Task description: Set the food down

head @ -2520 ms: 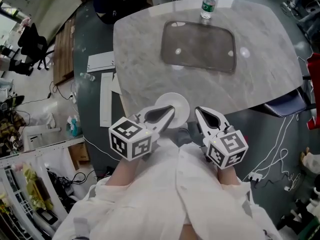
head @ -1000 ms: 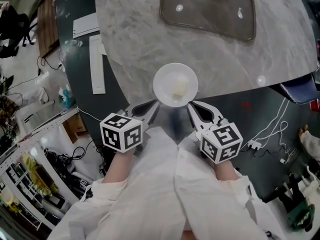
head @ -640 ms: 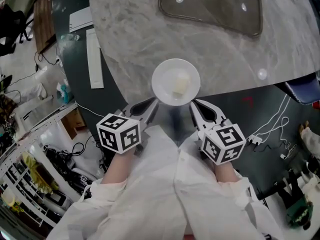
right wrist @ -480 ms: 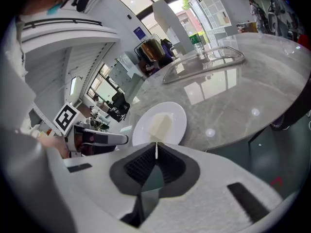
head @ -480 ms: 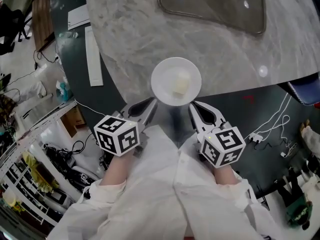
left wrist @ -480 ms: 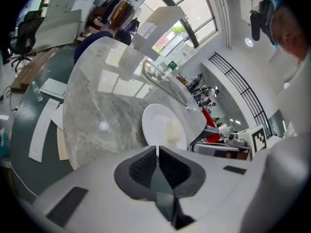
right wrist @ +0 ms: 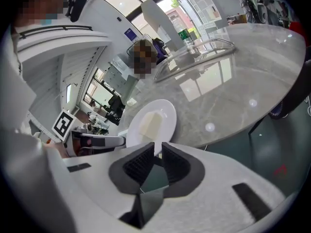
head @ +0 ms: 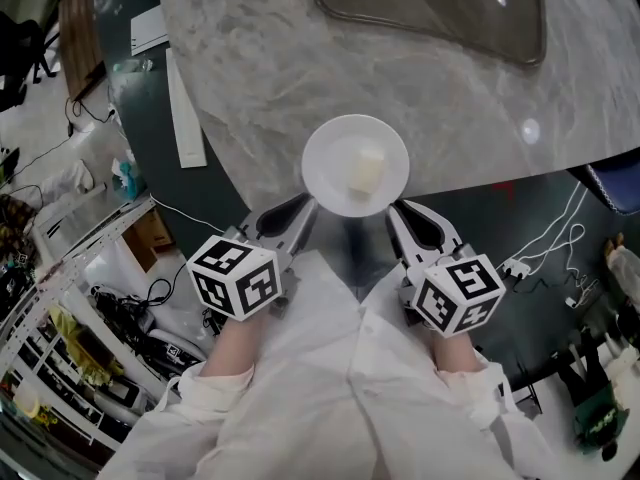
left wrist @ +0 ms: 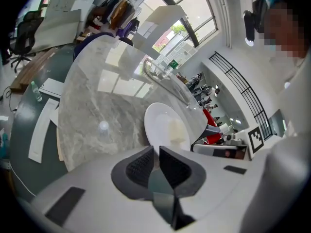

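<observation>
The left gripper and right gripper each pinch their fingers tight on the bottom rim of the round white plate, which looks hard, smooth and breakable, and its pale yellow food block might slide.

The surface looks like polished grey marble, glossy. The plate is smooth, shiny white ceramic; the food pale and matt. The left gripper and right gripper are matt white plastic with ribbed black pads.

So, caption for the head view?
Left tongs and right tongs hold a white plate with food at the table edge.
</observation>
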Tool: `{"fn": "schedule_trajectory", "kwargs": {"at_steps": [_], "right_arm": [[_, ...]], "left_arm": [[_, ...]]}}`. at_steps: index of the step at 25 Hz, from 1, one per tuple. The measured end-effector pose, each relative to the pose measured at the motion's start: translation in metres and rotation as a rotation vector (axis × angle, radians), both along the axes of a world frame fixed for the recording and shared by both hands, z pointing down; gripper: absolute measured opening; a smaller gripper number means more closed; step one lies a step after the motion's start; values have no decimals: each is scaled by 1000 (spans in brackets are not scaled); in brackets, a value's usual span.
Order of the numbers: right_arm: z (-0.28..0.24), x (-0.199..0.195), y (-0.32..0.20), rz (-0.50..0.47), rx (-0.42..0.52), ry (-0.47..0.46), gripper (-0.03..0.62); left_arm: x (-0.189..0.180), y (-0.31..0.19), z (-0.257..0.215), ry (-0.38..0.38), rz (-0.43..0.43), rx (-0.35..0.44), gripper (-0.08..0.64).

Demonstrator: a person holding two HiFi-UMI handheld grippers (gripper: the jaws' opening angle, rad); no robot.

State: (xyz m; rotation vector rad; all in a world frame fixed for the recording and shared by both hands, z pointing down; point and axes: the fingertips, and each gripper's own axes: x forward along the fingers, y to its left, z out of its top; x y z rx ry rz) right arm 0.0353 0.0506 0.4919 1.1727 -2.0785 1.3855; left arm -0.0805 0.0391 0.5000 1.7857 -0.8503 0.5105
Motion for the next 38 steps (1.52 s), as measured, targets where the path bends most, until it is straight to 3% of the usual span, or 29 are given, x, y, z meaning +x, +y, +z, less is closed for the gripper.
{"fn": "schedule_trajectory", "kwargs": {"at_steps": [5, 12, 14, 16, 38], "right_arm": [[3, -3, 0, -2, -5, -11, 14], [-1, 9, -5, 28, -8, 1, 98], [0, 16, -6, 48, -16, 14, 101], [4, 17, -8, 46, -26, 18, 101], [10, 14, -15, 46, -28, 30, 100]], "left_arm": [[-2, -5, 0, 10, -6, 3, 28], [-4, -12, -2, -4, 6, 4, 29], [-5, -9, -2, 5, 5, -13, 53], [-4, -8, -2, 25, 0, -33, 130], [6, -16, 3, 87, -39, -49, 132]]}}
